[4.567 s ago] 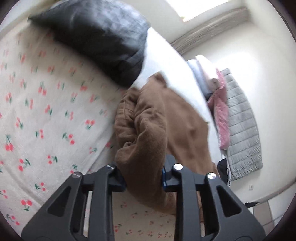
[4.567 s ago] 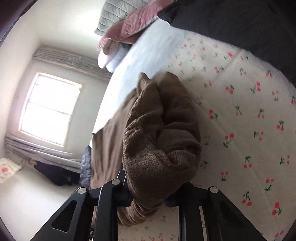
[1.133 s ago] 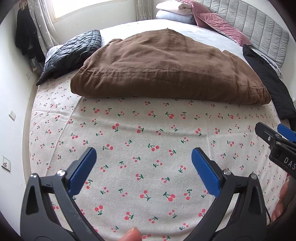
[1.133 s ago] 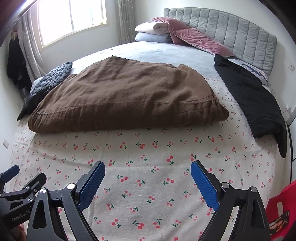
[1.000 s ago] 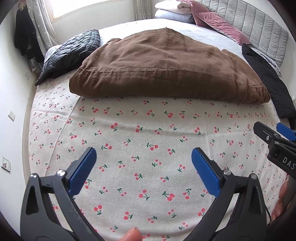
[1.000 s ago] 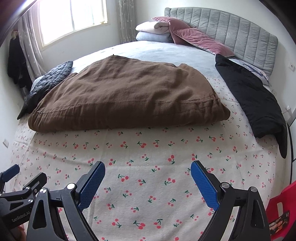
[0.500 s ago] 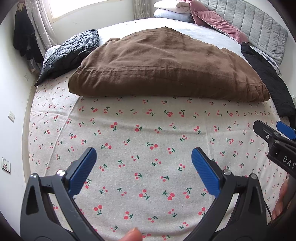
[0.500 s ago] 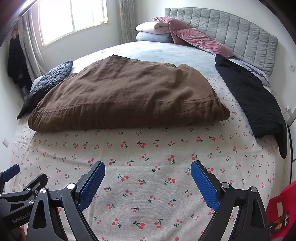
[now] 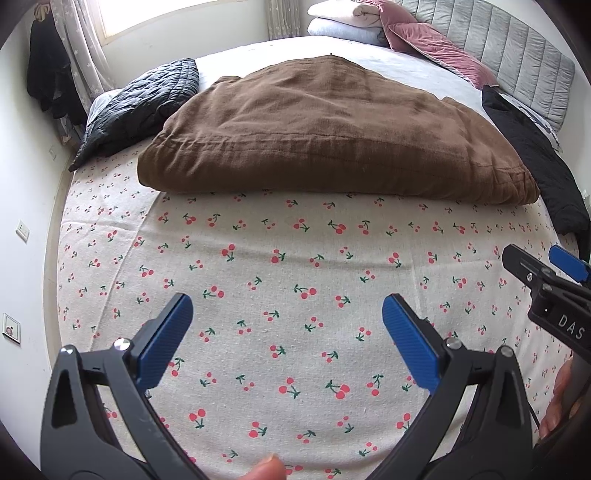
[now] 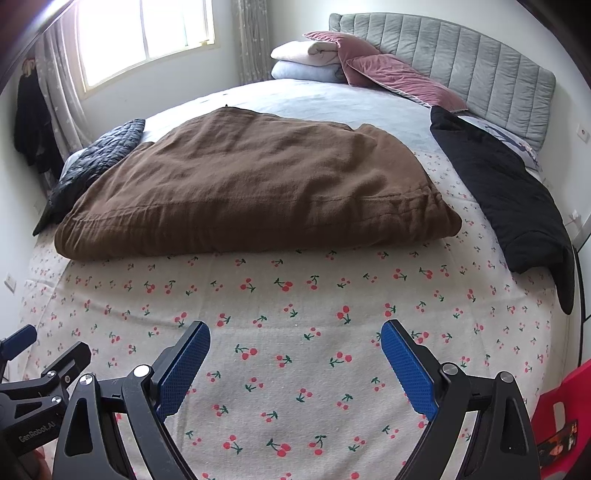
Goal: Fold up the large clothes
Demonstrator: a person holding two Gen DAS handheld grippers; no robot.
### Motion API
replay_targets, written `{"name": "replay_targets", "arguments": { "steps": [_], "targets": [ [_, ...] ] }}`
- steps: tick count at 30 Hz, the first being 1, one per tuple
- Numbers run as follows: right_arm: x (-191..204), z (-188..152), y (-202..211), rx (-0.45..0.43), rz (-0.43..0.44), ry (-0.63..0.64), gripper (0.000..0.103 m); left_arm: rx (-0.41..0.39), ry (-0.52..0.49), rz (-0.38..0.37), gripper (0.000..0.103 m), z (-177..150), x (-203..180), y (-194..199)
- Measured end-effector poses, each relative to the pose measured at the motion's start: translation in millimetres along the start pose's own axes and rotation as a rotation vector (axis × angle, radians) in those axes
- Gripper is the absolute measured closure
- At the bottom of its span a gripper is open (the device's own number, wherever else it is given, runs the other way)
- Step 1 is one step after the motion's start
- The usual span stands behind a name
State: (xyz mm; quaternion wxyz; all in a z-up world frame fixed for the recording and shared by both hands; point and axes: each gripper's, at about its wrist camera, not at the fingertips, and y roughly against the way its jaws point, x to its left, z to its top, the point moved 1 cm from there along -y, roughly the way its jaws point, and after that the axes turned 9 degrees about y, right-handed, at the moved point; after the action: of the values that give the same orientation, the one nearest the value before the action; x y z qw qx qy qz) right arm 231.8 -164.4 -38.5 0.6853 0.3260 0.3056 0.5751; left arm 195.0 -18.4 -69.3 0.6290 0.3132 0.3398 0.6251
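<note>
A home bedroom: a bed [image 10: 295,369] with padded headboard [image 10: 461,62], stacked pillows [image 10: 306,59], and a curtained window [image 10: 147,33].

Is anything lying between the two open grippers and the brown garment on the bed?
Nothing visible does. Between the left gripper, the right gripper and the brown garment lies only bare cherry-print sheet. The black garment and the dark quilted jacket lie off to the sides.

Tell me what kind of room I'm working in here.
A bedroom, most likely: a bed with a grey padded headboard, stacked pillows, and a curtained window.
</note>
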Motion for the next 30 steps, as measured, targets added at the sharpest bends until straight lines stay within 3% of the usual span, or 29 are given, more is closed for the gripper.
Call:
{"name": "replay_targets", "arguments": {
  "steps": [30],
  "targets": [
    [0.5,-2.5,-4.0,0.007,0.011,0.012,0.008,0.012,0.011,0.0,0.001,-0.5,1.5,1.9]
  ]
}}
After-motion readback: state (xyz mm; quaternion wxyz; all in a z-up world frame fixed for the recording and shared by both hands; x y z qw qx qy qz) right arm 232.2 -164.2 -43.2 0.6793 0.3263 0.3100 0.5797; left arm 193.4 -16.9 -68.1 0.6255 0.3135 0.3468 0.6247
